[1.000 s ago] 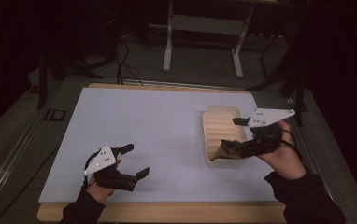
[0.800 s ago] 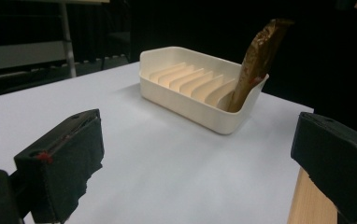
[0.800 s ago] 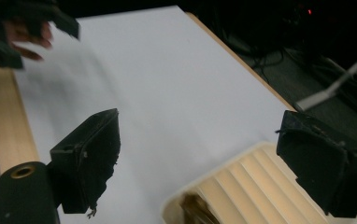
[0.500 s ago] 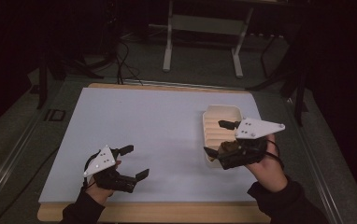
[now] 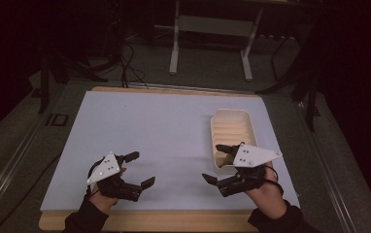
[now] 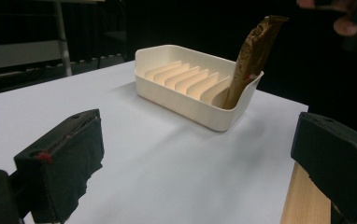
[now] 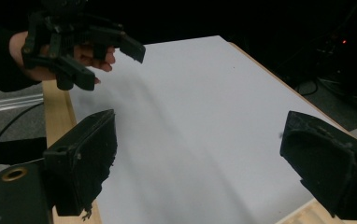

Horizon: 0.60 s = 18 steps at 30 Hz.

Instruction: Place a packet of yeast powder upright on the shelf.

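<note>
Leaning upright, long axis tilted, the flat brown wrapper-like strip (image 6: 251,60) stands in the cream ribbed plastic tray's (image 5: 232,127) near end; right gripper (image 5: 217,164) and left gripper (image 5: 140,169) gape, released.

Pale tabletop (image 5: 149,126) on wood; metal stand (image 5: 210,29) behind; floor cables (image 5: 125,63).

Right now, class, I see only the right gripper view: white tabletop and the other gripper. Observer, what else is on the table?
Observer: A cream ridged tray, at the right in the high view.
Operator: Anything in it?
Observer: A brown flat strip leans upright at the tray's near end.
Operator: Is the right gripper holding it?
Observer: No. The right gripper has just been opening its jaws, and nothing is between them; it is beside that near end.
</note>
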### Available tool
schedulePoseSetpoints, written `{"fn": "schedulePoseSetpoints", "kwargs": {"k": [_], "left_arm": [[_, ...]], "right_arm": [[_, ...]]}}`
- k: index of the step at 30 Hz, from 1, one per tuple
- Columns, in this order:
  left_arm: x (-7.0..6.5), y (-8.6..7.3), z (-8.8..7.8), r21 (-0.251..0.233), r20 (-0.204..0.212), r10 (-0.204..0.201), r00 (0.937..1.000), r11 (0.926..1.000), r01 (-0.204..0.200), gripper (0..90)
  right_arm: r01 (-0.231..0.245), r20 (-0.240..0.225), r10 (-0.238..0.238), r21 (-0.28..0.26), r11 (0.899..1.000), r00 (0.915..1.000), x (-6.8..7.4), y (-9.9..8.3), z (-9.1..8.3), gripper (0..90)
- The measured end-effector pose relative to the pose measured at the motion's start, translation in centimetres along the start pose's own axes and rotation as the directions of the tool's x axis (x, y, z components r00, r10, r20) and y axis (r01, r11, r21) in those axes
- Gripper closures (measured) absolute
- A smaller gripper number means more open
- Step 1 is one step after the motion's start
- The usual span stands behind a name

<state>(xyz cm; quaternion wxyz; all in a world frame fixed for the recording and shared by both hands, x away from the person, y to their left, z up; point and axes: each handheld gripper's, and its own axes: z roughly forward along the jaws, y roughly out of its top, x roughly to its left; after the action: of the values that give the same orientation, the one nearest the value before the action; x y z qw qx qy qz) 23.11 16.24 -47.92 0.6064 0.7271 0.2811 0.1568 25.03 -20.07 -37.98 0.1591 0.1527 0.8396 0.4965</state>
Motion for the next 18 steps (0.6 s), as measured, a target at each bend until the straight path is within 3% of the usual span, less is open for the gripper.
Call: {"fn": "schedulePoseSetpoints", "kwargs": {"k": [2, 10, 18], "left_arm": [[-0.1, 0.0, 0.0, -0.006, 0.002, 0.001, 1.0000, 1.0000, 0.000, 3.3], [-0.1, 0.0, 0.0, -0.005, 0.006, 0.002, 1.0000, 1.0000, -0.002, 3.3], [-0.2, -0.1, -0.1, -0.009, 0.011, -0.002, 0.9999, 1.0000, 0.002, 3.3]], "right_arm": [[0.003, 0.014, -0.003, 0.003, 1.000, 0.9999, 0.7, -1.0, 0.5, 10.8], [-0.047, -0.031, 0.047, 0.016, 0.999, 0.9984, 1.4, -3.6, 1.7, 10.8], [-0.057, -0.055, 0.057, 0.006, 0.998, 0.9968, 1.7, -5.8, 1.9, 10.8]]}}
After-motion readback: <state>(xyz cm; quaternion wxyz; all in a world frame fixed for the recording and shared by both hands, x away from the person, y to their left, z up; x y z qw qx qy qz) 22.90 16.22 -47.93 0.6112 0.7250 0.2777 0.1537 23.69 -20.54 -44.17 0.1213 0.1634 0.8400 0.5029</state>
